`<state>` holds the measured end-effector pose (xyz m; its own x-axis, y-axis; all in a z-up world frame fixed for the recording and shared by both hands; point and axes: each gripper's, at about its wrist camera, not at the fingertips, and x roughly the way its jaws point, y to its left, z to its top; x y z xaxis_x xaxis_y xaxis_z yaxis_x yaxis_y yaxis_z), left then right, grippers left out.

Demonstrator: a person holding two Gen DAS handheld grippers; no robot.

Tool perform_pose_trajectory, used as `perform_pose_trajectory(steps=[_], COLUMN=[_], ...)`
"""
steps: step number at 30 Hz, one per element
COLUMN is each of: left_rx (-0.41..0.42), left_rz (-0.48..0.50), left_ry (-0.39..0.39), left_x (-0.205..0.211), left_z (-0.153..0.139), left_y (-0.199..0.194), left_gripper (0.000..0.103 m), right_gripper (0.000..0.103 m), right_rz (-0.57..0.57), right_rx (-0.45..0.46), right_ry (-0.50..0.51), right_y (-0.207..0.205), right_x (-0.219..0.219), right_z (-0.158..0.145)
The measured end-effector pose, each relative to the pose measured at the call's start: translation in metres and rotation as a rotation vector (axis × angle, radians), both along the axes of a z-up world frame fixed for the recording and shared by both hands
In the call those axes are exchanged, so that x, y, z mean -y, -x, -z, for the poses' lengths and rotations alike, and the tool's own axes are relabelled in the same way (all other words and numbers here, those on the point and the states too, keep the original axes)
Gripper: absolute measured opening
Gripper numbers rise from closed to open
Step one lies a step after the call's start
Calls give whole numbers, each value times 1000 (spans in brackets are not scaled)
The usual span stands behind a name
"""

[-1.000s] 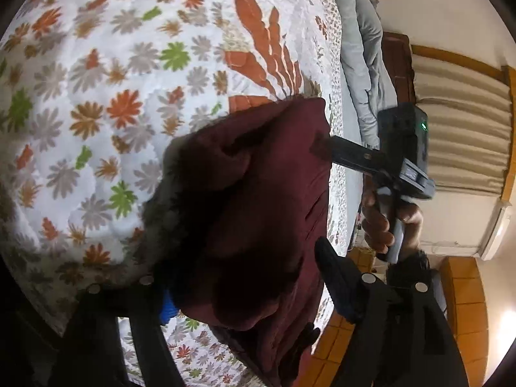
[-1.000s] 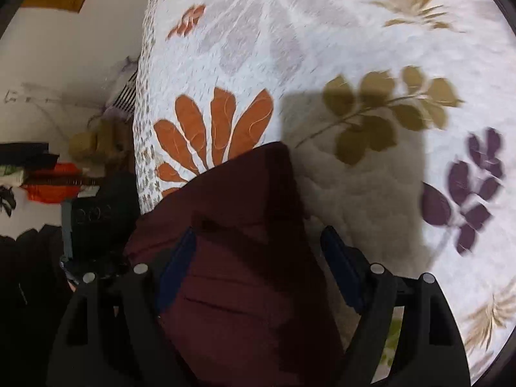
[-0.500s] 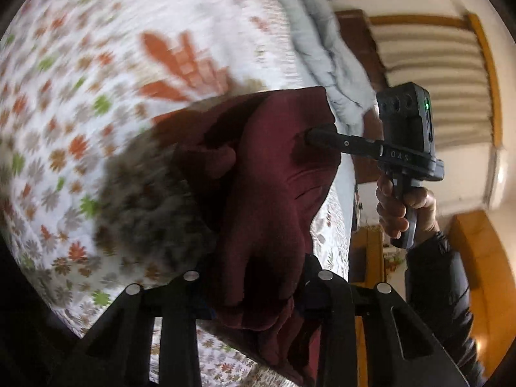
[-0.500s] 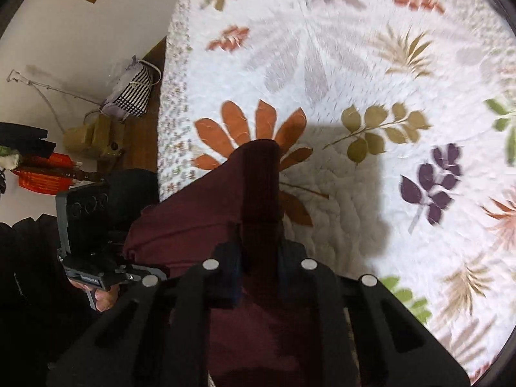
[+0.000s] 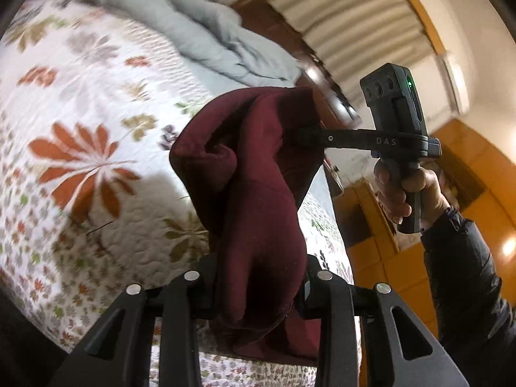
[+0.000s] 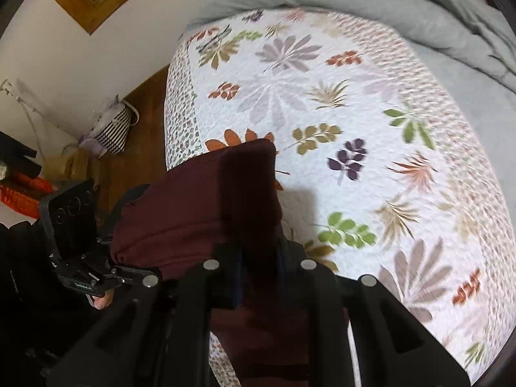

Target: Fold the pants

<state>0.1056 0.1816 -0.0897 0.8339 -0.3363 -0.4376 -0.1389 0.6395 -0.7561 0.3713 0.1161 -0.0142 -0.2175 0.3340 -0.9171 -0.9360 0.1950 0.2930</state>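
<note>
Dark maroon pants (image 5: 254, 180) hang bunched in the air above a floral quilt (image 5: 80, 113). My left gripper (image 5: 258, 287) is shut on a thick fold of the cloth, which droops below its fingers. In the same view my right gripper (image 5: 304, 137), held by a hand (image 5: 400, 190), pinches the far edge of the pants. From the right wrist view the pants (image 6: 200, 206) stretch leftward to the left gripper (image 6: 135, 274), and my right gripper (image 6: 258, 267) is shut on a fold of them. The fingertips are buried in the fabric.
A grey duvet (image 6: 403, 9) is heaped at the head of the bed. Beside the bed on the wooden floor stand a striped bag (image 6: 113, 129) and red items (image 6: 22, 193). Orange wooden furniture (image 5: 403, 251) and a wooden headboard (image 5: 283, 32) lie to the right.
Both grippers closed on the pants and lifted them off the quilt. The left gripper rolled, and the bed now sits farther below in both views.
</note>
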Motion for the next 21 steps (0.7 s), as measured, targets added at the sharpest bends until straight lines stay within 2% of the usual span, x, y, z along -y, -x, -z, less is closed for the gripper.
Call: perform_pose_trajectory(steps=[10, 17, 21], left_rx=[85, 123, 138], left_rz=[186, 320, 383], left_ry=[-217, -347, -395], left_x=[76, 140, 174], left_z=[-55, -79, -89], left_y=[-10, -16, -20], left_gripper=[32, 32, 32], right_gripper=[15, 15, 15], right_rz=[133, 232, 275], right_rx=[84, 137, 154], right_ry=[-115, -156, -180], right_y=[2, 8, 11], right_x=[118, 196, 230], right_z=[-51, -64, -64])
